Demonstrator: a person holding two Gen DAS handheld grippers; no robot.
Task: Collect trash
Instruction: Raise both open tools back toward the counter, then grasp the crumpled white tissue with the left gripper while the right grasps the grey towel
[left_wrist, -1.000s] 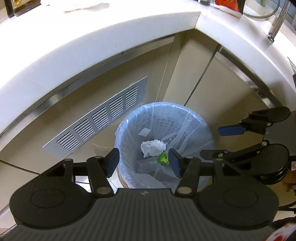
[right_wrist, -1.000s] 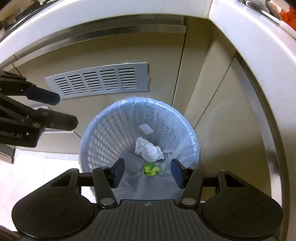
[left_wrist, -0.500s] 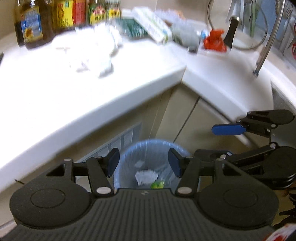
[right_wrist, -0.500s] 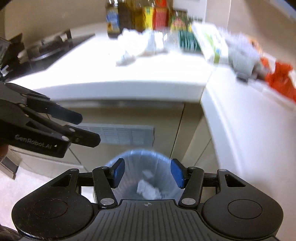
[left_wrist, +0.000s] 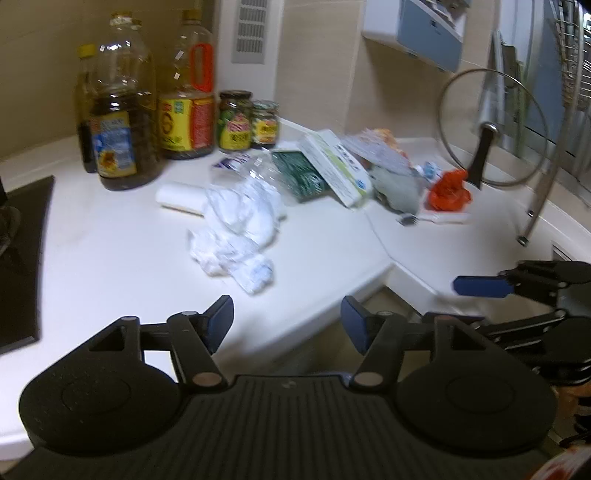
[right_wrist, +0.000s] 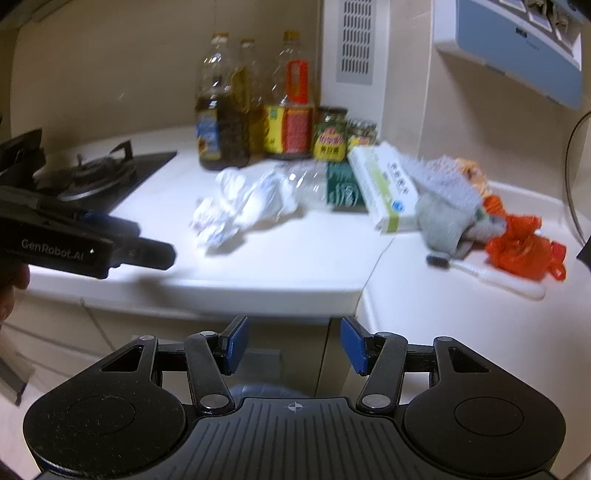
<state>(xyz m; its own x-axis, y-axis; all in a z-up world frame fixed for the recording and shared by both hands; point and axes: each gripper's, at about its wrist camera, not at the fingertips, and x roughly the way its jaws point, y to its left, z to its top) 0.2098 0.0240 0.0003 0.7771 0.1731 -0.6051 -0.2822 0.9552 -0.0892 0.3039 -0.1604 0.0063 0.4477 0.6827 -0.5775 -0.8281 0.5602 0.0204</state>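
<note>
Left gripper (left_wrist: 287, 317): the fingers (left_wrist: 221, 314) have just been spreading further, and nothing lies between them. Right gripper (right_wrist: 293, 345): the fingers (right_wrist: 236, 341) stand apart and empty. Both grippers are level with the tabletop (left_wrist: 110, 258) edge and well short of the trash.

Progress, as a judgement: considerable trash remains uncollected. Nearest lies a crumpled white plastic wrapper (left_wrist: 236, 229), thin, creased and probably light. Behind it lie a crushed clear bottle (right_wrist: 306, 184), a flat rigid white-and-green carton (left_wrist: 334, 168), a limp grey cloth (right_wrist: 443, 214) and a crinkled orange bag (right_wrist: 524, 247). Oil bottles (left_wrist: 118, 122) and labelled jars (left_wrist: 236, 122) stand upright at the wall; these are probably not trash.
</note>
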